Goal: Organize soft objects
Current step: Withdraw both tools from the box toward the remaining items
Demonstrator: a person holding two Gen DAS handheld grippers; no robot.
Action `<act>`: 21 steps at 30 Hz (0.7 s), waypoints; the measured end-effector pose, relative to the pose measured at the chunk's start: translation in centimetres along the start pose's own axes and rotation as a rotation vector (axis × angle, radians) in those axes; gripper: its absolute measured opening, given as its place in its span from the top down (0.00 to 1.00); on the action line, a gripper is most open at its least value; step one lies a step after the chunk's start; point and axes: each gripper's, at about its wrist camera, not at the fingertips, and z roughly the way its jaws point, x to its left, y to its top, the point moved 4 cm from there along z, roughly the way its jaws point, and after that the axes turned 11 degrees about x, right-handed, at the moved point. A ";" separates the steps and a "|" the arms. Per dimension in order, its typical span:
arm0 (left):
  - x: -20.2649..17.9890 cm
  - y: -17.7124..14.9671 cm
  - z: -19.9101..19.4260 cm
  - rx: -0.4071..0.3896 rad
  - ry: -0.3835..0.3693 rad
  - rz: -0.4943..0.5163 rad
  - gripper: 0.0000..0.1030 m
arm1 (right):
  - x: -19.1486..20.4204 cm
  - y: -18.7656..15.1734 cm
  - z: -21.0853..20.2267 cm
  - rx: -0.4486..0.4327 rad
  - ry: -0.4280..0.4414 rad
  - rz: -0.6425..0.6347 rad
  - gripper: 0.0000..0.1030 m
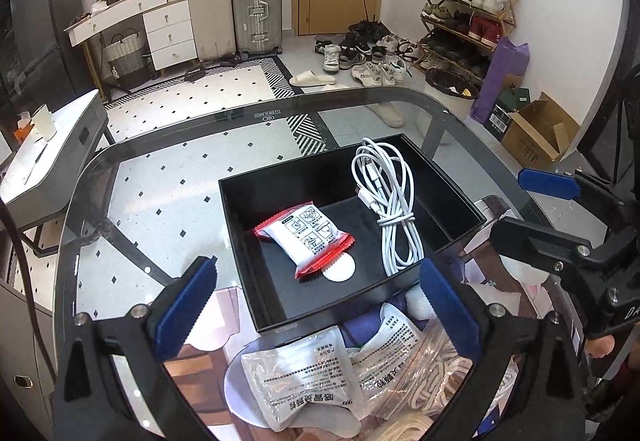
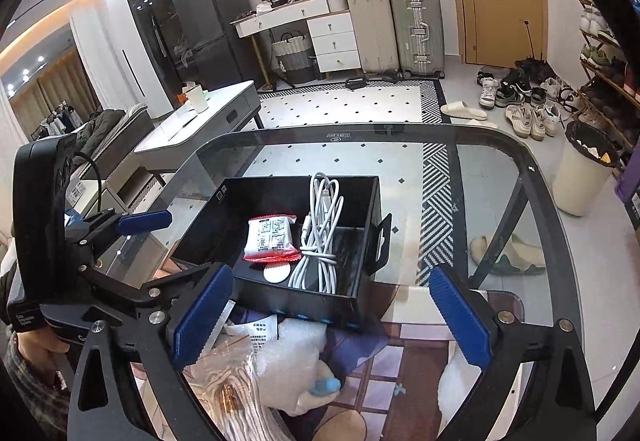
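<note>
A black open box (image 1: 256,241) stands on the glass table. Inside it lie a red-and-white packet (image 1: 306,237), a coiled white cable (image 1: 390,209) and a small white disc (image 1: 340,269). My left gripper (image 1: 318,281) is open over the box's near wall, with nothing between its fingers. In front of the box lie white printed sachets (image 1: 304,377) and a clear bag of cord (image 1: 424,365). My right gripper (image 2: 330,289) is also open and empty, hovering at the box's (image 2: 280,301) near wall above a white padded bag (image 2: 296,357). The packet (image 2: 270,239) and the cable (image 2: 320,233) show here too.
The glass table's rounded rim (image 2: 536,169) runs close behind the box. A patterned mat (image 2: 404,357) lies under the loose items. Beyond the table are a white side table (image 2: 208,117), a bin (image 2: 580,169), slippers and shoes on the floor.
</note>
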 end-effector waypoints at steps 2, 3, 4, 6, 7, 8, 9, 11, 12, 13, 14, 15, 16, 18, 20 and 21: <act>0.0 -0.3 -0.2 -0.002 0.000 -0.005 0.00 | 0.0 -0.3 -0.5 -0.007 0.000 0.002 0.02; 0.1 -0.5 -0.3 -0.003 0.001 -0.009 0.00 | -0.1 -0.5 -0.7 -0.011 0.001 0.004 0.02; 0.2 -0.7 -0.3 -0.003 0.003 -0.011 0.00 | -0.2 -0.7 -0.9 -0.015 0.002 0.008 0.02; 0.3 -1.1 -0.6 -0.004 0.009 -0.012 0.00 | -0.2 -0.9 -1.2 -0.020 0.004 0.013 0.02; 0.2 -1.4 -0.7 -0.002 0.012 -0.010 0.00 | -0.2 -1.0 -1.3 -0.021 0.007 0.014 0.02; 0.4 -1.7 -0.7 0.002 0.017 -0.010 0.00 | -0.2 -1.0 -1.4 -0.022 0.009 0.014 0.02; 0.5 -2.0 -0.8 0.005 0.022 -0.013 0.00 | -0.1 -1.2 -1.5 -0.022 0.011 0.014 0.02; 0.8 -2.4 -0.9 0.008 0.024 -0.025 0.00 | 0.0 -1.4 -1.6 -0.021 0.013 0.014 0.02; 1.0 -2.6 -1.0 0.008 0.024 -0.031 0.00 | 0.1 -1.4 -1.6 -0.018 0.013 0.014 0.02; 1.1 -2.7 -1.1 0.009 0.025 -0.037 0.00 | 0.1 -1.3 -1.6 -0.016 0.014 0.012 0.02; 1.2 -2.9 -1.1 0.009 0.026 -0.042 0.00 | 0.2 -1.5 -1.5 -0.014 0.016 0.011 0.02; 1.2 -3.1 -1.2 0.010 0.029 -0.044 0.00 | 0.3 -1.6 -1.5 -0.012 0.017 0.010 0.02; 1.3 -3.3 -1.2 0.010 0.032 -0.046 0.00 | 0.4 -1.7 -1.4 -0.009 0.018 0.009 0.02; 1.4 -3.7 -1.3 0.013 0.036 -0.050 0.00 | 0.5 -2.0 -1.4 -0.004 0.021 0.011 0.02; 1.5 -4.1 -1.4 0.015 0.038 -0.059 0.00 | 0.5 -2.1 -1.4 0.003 0.020 0.012 0.02; 1.6 -4.2 -1.4 0.018 0.038 -0.063 0.00 | 0.5 -2.2 -1.5 0.005 0.020 0.012 0.02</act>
